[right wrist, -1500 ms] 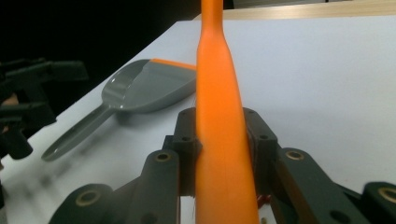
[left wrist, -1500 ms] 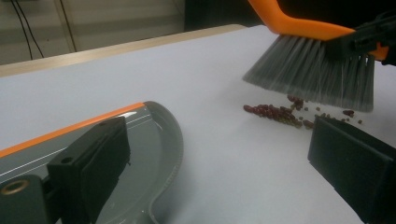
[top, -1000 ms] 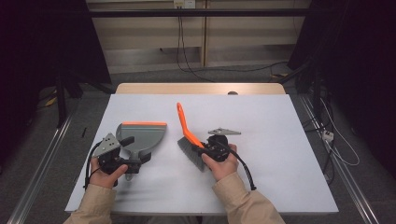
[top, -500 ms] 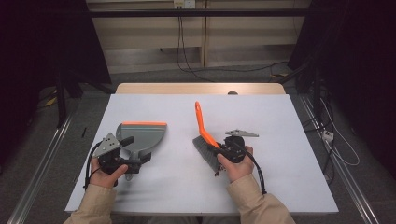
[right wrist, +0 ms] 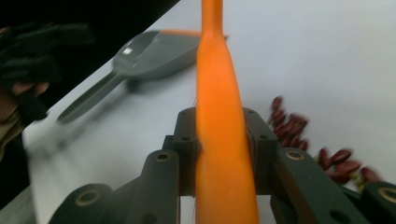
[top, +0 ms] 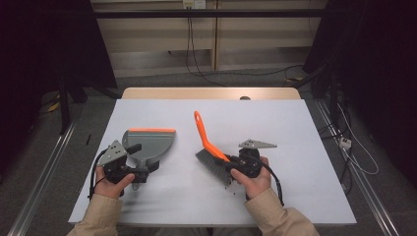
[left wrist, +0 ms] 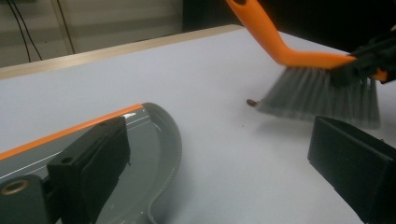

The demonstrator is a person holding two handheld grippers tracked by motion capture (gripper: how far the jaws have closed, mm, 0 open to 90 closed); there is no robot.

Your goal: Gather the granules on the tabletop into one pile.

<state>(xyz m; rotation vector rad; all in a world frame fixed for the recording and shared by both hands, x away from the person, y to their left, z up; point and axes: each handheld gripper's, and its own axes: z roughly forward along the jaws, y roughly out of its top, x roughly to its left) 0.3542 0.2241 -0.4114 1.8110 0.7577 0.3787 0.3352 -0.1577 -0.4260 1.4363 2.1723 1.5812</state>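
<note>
A grey dustpan with an orange front lip lies at the left of the white table. My left gripper is at the dustpan's rear by its handle. In the left gripper view the left gripper stands open, one jaw over the dustpan and bare table between the jaws. My right gripper is shut on the orange handle of a hand brush, its grey bristles low over the table. The brush handle sits clamped between the right gripper's pads. Red-brown beans lie beside the brush.
One stray bean lies just ahead of the bristles. The table's far edge is a wooden strip. Cables trail on the floor beyond it and to the right.
My right hand has carried the brush to the right, away from the dustpan, and the handle now leans more to the left. The left hand and dustpan have stayed put.
</note>
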